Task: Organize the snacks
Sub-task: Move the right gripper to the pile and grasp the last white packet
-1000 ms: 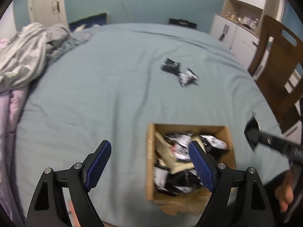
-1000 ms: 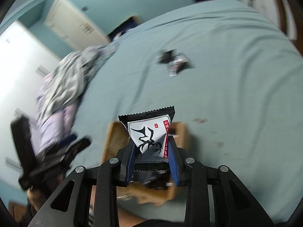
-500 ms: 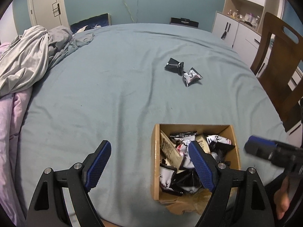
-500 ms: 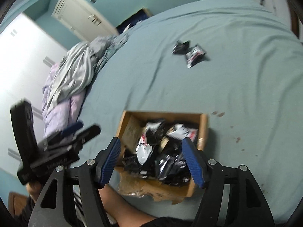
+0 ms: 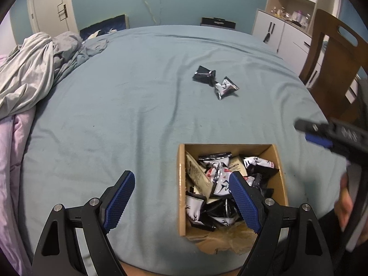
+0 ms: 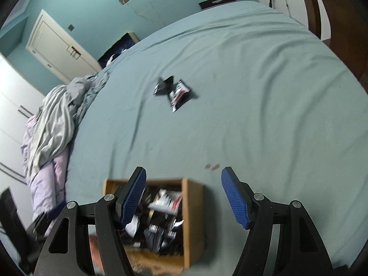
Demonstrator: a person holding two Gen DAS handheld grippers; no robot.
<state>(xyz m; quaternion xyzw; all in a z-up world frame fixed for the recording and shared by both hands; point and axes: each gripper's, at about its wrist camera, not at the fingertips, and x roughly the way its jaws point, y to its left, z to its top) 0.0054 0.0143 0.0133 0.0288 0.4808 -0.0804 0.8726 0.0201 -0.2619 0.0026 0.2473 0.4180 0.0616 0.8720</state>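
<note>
A brown cardboard box [image 5: 181, 184] holding several black-and-white snack packets [image 5: 218, 179] sits on the blue-green sheet near the front edge; it also shows in the right wrist view [image 6: 189, 218]. Two loose snack packets [image 5: 215, 81] lie farther back on the sheet, also in the right wrist view [image 6: 173, 90]. My left gripper [image 5: 181, 191] is open and empty, hovering above the box's left side. My right gripper [image 6: 184, 191] is open and empty, above the box's far right corner; it appears blurred at the right in the left wrist view [image 5: 322, 135].
A heap of grey and lilac bedding [image 5: 25, 80] lies at the left. A wooden chair [image 5: 331, 69] and white cabinets [image 5: 283, 27] stand at the right. A door [image 5: 48, 11] is at the back left.
My right gripper opened and dropped its snack packet into the box, then moved up and to the right. My left gripper stayed open and shifted slightly.
</note>
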